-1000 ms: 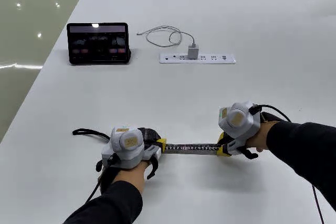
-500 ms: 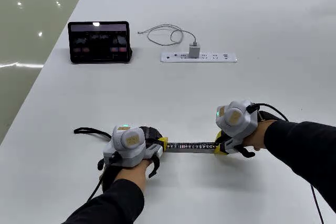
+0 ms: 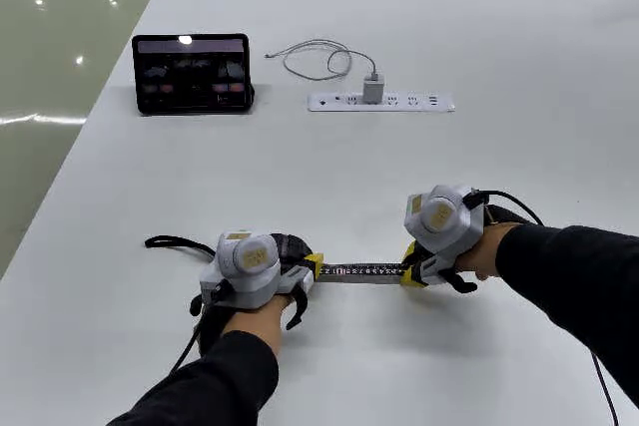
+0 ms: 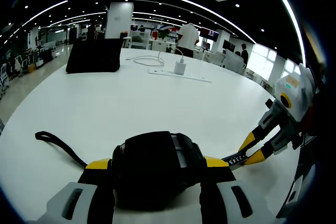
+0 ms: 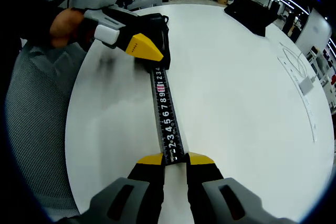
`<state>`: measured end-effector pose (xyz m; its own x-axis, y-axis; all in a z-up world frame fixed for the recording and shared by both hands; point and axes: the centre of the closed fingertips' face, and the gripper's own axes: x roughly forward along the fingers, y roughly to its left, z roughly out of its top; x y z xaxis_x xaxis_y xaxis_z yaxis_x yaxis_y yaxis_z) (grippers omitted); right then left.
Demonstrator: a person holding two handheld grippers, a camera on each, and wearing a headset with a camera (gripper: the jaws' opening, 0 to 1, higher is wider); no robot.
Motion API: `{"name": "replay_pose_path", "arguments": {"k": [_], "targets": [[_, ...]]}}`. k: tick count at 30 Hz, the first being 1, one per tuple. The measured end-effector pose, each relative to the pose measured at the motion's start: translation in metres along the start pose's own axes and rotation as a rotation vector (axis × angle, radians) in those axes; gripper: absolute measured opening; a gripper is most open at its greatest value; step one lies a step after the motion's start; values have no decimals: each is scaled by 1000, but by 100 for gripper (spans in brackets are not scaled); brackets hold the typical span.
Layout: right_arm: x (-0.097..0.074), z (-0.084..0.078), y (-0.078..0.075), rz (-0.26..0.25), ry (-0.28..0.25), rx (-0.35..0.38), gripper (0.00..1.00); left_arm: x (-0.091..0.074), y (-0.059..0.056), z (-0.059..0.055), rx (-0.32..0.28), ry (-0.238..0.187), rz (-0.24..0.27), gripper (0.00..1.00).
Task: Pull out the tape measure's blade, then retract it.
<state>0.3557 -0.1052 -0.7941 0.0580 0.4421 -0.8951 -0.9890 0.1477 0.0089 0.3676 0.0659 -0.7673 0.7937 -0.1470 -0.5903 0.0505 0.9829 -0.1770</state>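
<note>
Now your right gripper sits closer to your left gripper than 1 second ago, so the exposed blade is shorter: retraction looks under way. Your left jaws clamp the black tape measure, which rests on the table's near side; your right jaws pinch the blade's tip. Count: 1 white table, 1 tablet, 1 power strip, 2 grippers, 1 tape measure, 1 charger.

White table bears tablet, power strip, coiled cable and tape measure.
</note>
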Motion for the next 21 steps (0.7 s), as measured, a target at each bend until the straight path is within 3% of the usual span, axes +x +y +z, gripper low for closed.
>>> {"name": "replay_pose_path", "arguments": {"k": [21], "targets": [[13,20,5,-1,-32,12,11,0,-1,0,-9,2,-6,62]]}}
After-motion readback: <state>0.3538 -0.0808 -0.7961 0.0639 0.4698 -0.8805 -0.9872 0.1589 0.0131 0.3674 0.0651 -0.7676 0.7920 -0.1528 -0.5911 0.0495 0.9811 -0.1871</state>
